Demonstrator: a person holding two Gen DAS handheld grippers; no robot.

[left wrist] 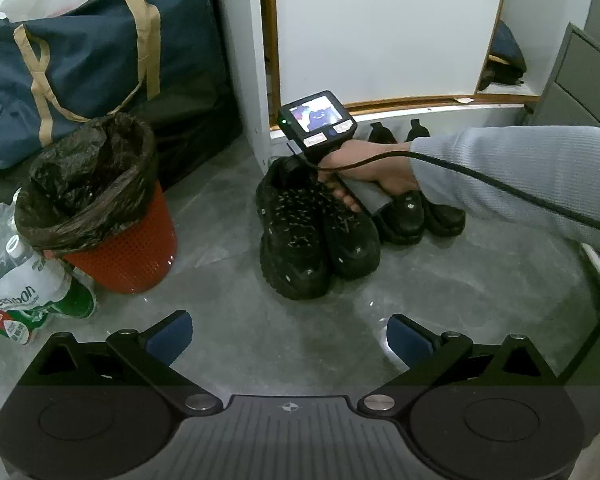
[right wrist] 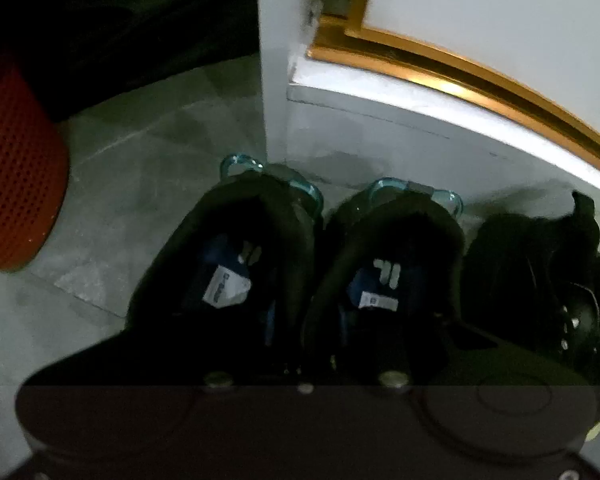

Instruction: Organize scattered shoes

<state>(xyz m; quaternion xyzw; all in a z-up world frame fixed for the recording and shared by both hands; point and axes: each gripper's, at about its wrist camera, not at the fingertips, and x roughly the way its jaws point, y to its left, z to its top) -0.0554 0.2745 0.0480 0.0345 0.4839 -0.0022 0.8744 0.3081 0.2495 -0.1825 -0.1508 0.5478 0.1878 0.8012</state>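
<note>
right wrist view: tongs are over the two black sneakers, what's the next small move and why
Probably lift the right tongs clear of the black sneakers: the pair already stands side by side at the white ledge, in line with the other black shoes. Whether the tongs are shut on a sneaker is too dark to tell.

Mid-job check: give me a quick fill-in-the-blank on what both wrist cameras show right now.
1. The left gripper hangs over the floor with its jaws ____.
2. The bin lined with a black bag is ____ in colour.
3. The pair of black sneakers stands side by side, heels toward the ____ cabinet base.
4. The big bag behind the bin has ____ straps.

Missing: open; red; white; tan
</note>
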